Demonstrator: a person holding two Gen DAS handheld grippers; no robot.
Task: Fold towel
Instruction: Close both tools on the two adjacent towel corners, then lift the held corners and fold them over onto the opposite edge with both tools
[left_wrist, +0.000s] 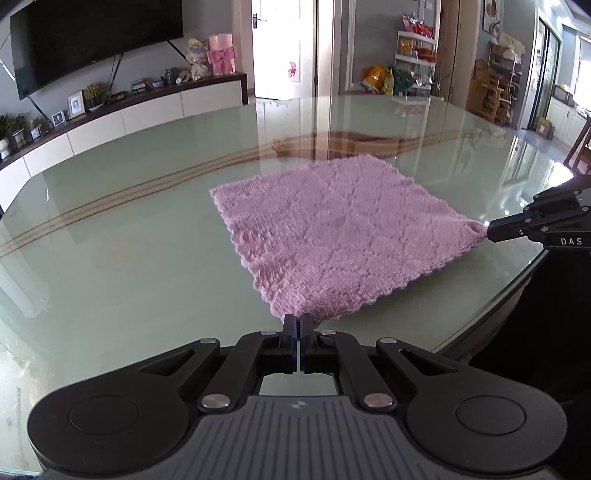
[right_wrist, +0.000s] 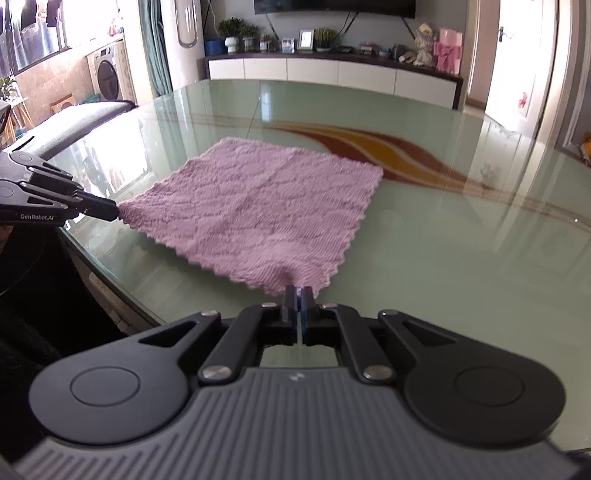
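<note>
Pinching the pink towel (left_wrist: 325, 229) flat on the glass table (left_wrist: 129, 221), I'm clamping my left gripper (left_wrist: 297, 318) and right gripper (right_wrist: 297, 291) on its two near corners.

Glossy green glass table (left_wrist: 110, 206). Far behind, wall-mounted television (left_wrist: 92, 40) above white cabinet (left_wrist: 155, 110). Pink gift box (left_wrist: 221, 53) on top.
</note>
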